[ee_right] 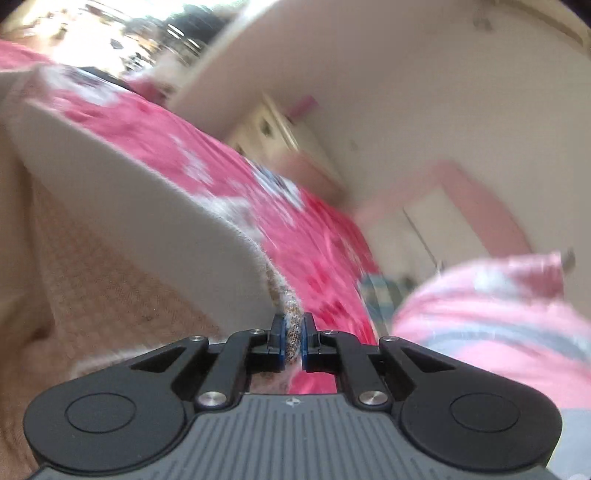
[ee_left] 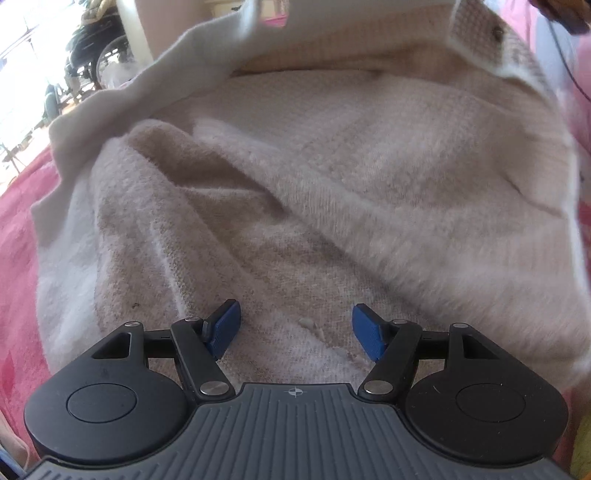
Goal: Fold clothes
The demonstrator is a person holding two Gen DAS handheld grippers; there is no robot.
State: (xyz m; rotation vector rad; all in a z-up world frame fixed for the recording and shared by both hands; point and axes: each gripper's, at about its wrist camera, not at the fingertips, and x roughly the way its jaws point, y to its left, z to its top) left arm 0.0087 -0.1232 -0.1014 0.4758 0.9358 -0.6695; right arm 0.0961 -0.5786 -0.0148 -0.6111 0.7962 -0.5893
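Cream-beige knit fills the left wrist view: the sweater (ee_left: pixel 332 192) lies rumpled on a pink floral bedspread (ee_left: pixel 18 221), its fuzzy body creased into soft diagonal folds, a paler white band running along its left edge. Up at the far side a flap of the same garment is lifted off the rest, showing a smooth white underside, and a waffle-textured strip with a dark button (ee_left: pixel 496 31) sits at the upper right.

Left tool (ee_left: pixel 295 326) hangs low over the knit, blue pads spread wide apart, nothing between them — only fabric beneath. Whether the tips touch the cloth is hard to tell.

Over to the right wrist view, and this one gives what the other cannot: the right tool (ee_right: pixel 291 339) has its pads pinched nearly together on a speckled knit edge of the sweater (ee_right: pixel 122 295), and from that pinch the cloth rises away to the left, white hem band over tan waffle weave. The picture is smeared with blur.

Beyond the lifted edge the bedspread (ee_right: pixel 295 236) runs pink and red with white blotches. At the lower right a pink sleeve (ee_right: pixel 498 325) with grey stripes crowds the frame. Behind it stand cream walls and a pale door (ee_right: pixel 436 221) with pink trim.

Back in the left view, bright windows and what looks like a wheelchair (ee_left: pixel 96 48) show at the upper left.
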